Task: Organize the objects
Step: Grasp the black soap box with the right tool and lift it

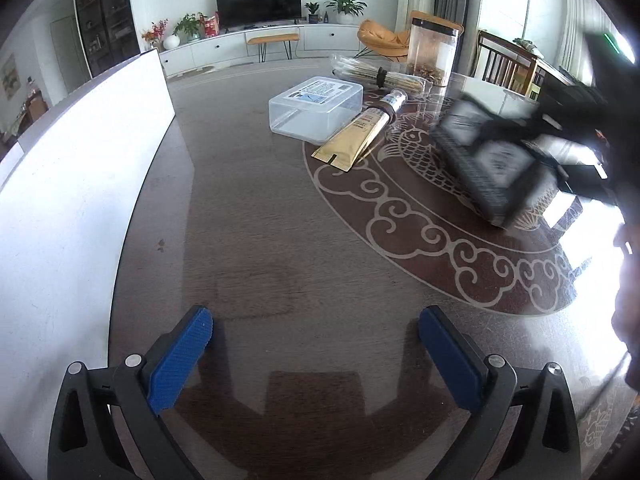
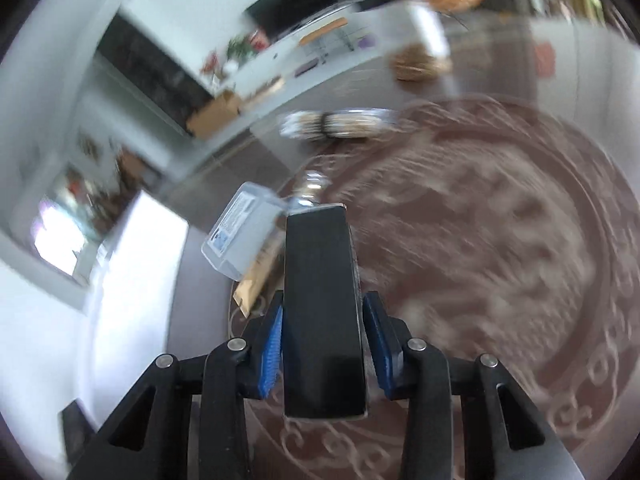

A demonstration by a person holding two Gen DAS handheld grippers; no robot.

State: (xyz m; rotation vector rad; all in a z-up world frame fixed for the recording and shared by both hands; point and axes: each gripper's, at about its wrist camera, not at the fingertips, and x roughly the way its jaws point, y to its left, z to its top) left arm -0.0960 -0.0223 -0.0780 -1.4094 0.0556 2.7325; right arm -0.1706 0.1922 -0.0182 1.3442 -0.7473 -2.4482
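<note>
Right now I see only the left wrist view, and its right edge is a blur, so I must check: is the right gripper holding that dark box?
Observer: Yes. The right wrist view shows the right gripper shut on the black box, a blue pad on each long side.
Operator: Which way does it stick out?
Observer: Straight ahead along the fingers; its far end overlaps the clear plastic box.
</note>
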